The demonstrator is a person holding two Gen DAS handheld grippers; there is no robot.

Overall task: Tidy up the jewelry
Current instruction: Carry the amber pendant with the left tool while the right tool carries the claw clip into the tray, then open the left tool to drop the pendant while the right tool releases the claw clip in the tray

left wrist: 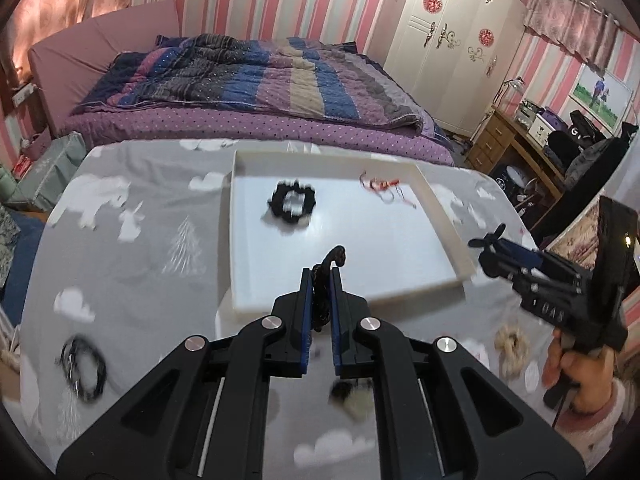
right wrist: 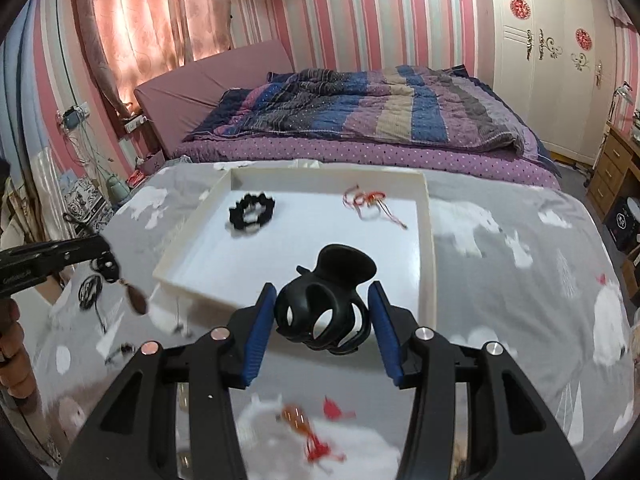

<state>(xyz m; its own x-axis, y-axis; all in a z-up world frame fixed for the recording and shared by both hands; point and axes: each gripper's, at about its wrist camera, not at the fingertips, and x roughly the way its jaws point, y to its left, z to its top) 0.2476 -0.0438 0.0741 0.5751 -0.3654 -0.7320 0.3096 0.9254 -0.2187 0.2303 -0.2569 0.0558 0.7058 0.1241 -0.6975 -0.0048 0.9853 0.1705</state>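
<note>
A white tray (left wrist: 420, 272) (right wrist: 188, 276) lies on the grey cloth-covered table. In it are a black scrunchie (left wrist: 293, 200) (right wrist: 251, 213) and a red string bracelet (left wrist: 382, 189) (right wrist: 370, 202). My left gripper (left wrist: 322, 276) is shut on a black beaded cord (left wrist: 326, 280), held over the tray's near edge; a dark pendant (right wrist: 136, 298) hangs from it in the right wrist view. My right gripper (right wrist: 323, 300) is shut on a black hair claw clip (right wrist: 326, 300) above the tray's near right corner; it shows in the left wrist view (left wrist: 490, 246) too.
On the cloth lie a black bracelet (left wrist: 82, 366) (right wrist: 89, 291), a cream scrunchie (left wrist: 512, 346), a black and white fluffy piece (left wrist: 352, 396) and a red tasselled ornament (right wrist: 312, 432). A bed (left wrist: 248, 92) stands behind the table, a desk (left wrist: 520, 136) at right.
</note>
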